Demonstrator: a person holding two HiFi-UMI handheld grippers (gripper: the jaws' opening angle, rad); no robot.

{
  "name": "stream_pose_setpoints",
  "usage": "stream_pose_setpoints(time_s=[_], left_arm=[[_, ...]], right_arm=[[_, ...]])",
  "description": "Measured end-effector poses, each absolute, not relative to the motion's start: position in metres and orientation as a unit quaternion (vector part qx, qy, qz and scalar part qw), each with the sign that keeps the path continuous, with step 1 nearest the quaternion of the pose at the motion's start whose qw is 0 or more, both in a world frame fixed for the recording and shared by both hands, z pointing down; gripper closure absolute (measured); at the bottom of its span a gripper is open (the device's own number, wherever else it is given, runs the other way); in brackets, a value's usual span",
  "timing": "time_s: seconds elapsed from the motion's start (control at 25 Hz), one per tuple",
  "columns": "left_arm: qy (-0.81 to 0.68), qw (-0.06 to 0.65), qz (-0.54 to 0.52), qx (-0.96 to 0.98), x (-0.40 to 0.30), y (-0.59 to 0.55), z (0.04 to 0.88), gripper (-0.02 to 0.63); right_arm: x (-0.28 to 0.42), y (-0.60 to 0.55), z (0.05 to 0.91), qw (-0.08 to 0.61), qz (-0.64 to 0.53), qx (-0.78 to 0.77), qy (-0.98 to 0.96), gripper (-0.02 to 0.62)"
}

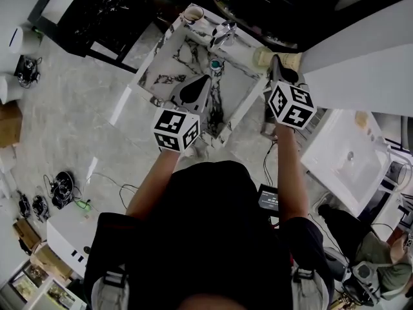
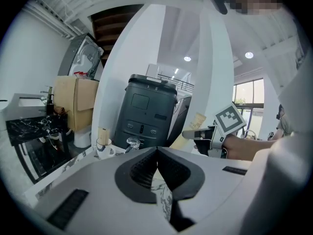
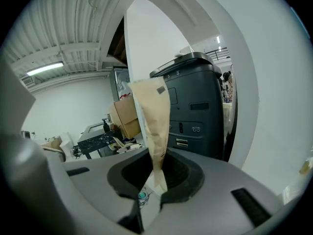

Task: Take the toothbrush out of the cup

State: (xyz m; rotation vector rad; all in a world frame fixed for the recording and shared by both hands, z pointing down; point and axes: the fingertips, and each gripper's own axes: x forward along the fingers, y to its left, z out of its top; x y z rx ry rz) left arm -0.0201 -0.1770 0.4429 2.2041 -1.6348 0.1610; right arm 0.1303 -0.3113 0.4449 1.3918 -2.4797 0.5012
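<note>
In the head view we see the marble table with its sunken basin filling the upper middle of the frame, and both of our arms reach toward it from below. Our left tool hovers over the basin's near edge. In the left gripper view its jaws are pressed together with nothing between them. Our right tool sits at the upper right of centre, by the table's right rim. In the right gripper view its jaws are clamped on the lower end of the toothbrush, which is in a beige paper sleeve and rises up and slightly left through the middle of that frame. In the head view the toothbrush pokes out beyond the tool's tips. The cup stands at the table's far corner, top centre, well apart from the toothbrush. In the left gripper view the cup holds a beige strip.
</note>
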Motion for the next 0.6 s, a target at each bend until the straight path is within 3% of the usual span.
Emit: stream_pose_setpoints(time_s=[0.6], left_arm=[[-0.603,0.159,0.058,0.78,-0.019,-0.157,0.417,0.594]], right_arm=[[0.113,-0.257,0.429,0.132,0.15,0.408,-0.891,0.526]])
